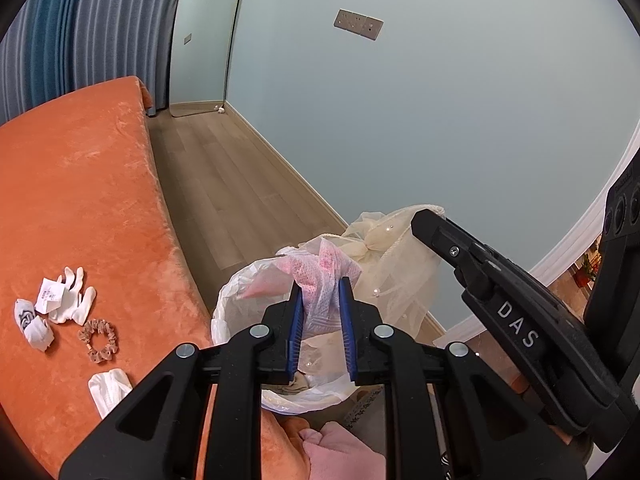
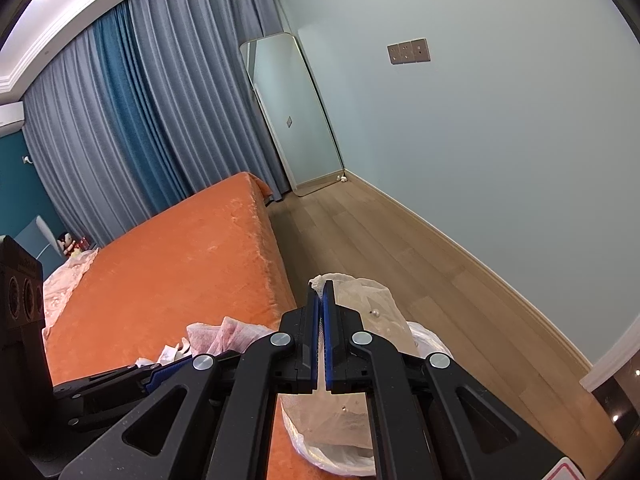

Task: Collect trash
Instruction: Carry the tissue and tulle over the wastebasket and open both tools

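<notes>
My left gripper (image 1: 320, 286) is shut on a pink-and-white dotted mesh wrapper (image 1: 322, 276) and holds it over the trash bin (image 1: 228, 304) lined with a white plastic bag, beside the orange bed (image 1: 80, 200). My right gripper (image 2: 322, 285) is shut on a cream gauze cloth with pearls (image 2: 376, 312), also seen in the left wrist view (image 1: 396, 264), hanging over the same bin (image 2: 340, 456). The right gripper's body shows in the left wrist view (image 1: 500, 312). White paper scraps (image 1: 60, 304) and a folded tissue (image 1: 108, 388) lie on the bed.
A brown scrunchie (image 1: 100, 340) lies on the bed near the scraps. A wooden floor strip (image 1: 240, 184) runs between bed and pale wall. A mirror (image 2: 292, 116) leans in the corner by blue curtains (image 2: 132, 120). A pink cloth (image 1: 340, 452) sits below the left gripper.
</notes>
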A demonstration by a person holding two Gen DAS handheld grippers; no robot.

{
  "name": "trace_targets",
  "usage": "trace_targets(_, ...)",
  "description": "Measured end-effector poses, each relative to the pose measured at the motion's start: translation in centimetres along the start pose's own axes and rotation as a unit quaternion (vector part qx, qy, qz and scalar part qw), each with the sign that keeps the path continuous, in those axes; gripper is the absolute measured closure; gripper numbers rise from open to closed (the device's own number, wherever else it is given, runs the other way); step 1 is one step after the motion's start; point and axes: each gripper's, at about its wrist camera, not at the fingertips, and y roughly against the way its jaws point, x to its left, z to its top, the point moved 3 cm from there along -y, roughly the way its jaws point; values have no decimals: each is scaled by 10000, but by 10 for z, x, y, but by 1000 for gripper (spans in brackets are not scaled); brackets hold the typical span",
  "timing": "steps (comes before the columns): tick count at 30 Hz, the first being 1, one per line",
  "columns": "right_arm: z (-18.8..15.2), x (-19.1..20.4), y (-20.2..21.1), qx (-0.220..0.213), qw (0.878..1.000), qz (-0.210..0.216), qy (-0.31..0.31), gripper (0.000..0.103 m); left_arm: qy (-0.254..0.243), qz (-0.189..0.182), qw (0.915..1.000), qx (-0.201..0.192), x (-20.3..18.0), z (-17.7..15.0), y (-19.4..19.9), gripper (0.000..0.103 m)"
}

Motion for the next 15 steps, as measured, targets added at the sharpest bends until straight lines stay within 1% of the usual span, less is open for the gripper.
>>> trace_targets(3, 1, -3, -5, 32, 10000, -21, -70, 94, 25, 35, 10000, 18, 2, 0, -4, 83)
trace_targets(6, -1, 0, -8, 76, 9999, -61, -50, 94, 81, 104, 9999, 41, 6, 0, -9, 71)
trace_targets(7, -1, 1, -10, 94, 9999, -76, -48, 94, 110, 124, 9999, 37, 7, 1, -10, 64)
trace_targets(8, -2, 0, -11, 102, 9999, -86, -51, 93, 131, 139, 9998, 20, 8, 1, -10, 60)
trace_targets(10, -2, 0, -12, 125, 9998, -106, -60, 93, 141, 175, 9997, -19, 10, 1, -10, 56)
trace_targets(15, -2, 1, -12, 146, 9998, -113, -94, 88, 153, 201, 9997, -35, 13, 1, -10, 53)
